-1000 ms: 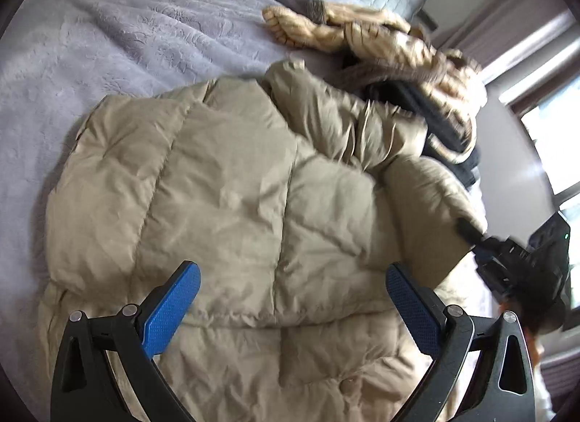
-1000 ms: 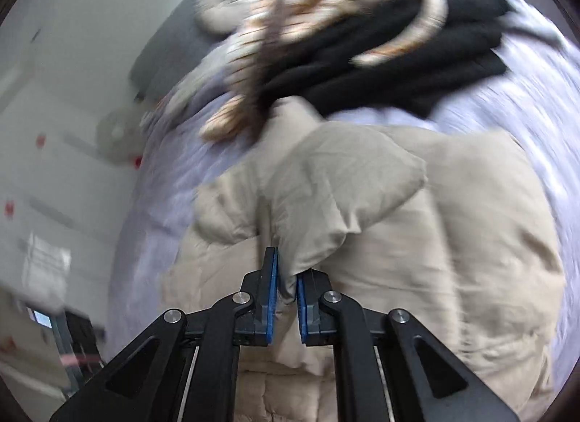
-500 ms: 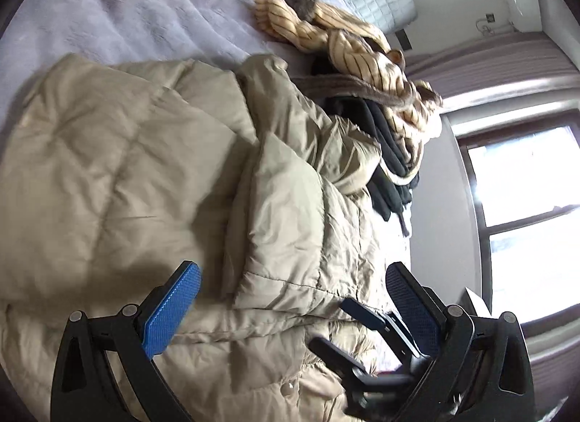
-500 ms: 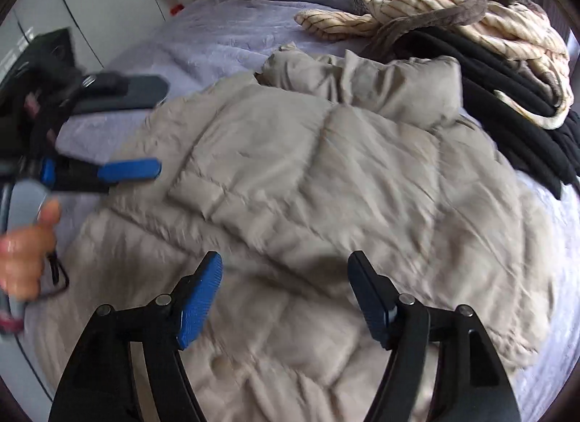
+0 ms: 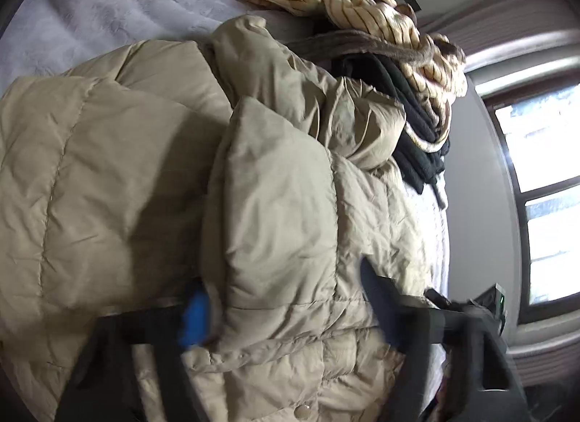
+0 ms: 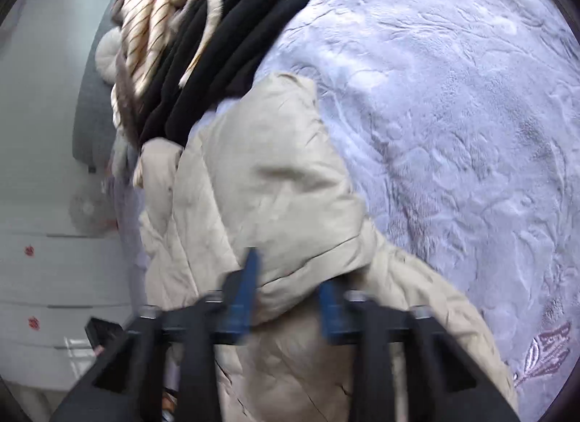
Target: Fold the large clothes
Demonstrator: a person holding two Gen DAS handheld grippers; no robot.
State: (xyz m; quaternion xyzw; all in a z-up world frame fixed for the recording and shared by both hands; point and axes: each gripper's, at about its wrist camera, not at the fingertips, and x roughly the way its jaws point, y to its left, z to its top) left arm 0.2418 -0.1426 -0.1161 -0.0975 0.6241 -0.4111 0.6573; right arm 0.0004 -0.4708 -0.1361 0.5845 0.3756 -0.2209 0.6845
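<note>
Left tongs (image 5: pixel 286 317) spread wide, straddling a folded panel of the beige puffer jacket (image 5: pixel 119 182). Right tongs (image 6: pixel 288 298) half-spread around a bulging jacket (image 6: pixel 261 182) fold, grip unconfirmed. Risk: slick padded fabric springs open, undoing the fold

We see the jacket (image 5: pixel 152 175) lying on the bed (image 5: pixel 108 16), one fold (image 5: pixel 275 197) laid over its middle. Beyond it, the striped garment (image 5: pixel 355 5) lies on the dark clothes (image 5: pixel 409 110), which touch the jacket's far end. A window (image 5: pixel 543 197) stands right of the bed.
</note>
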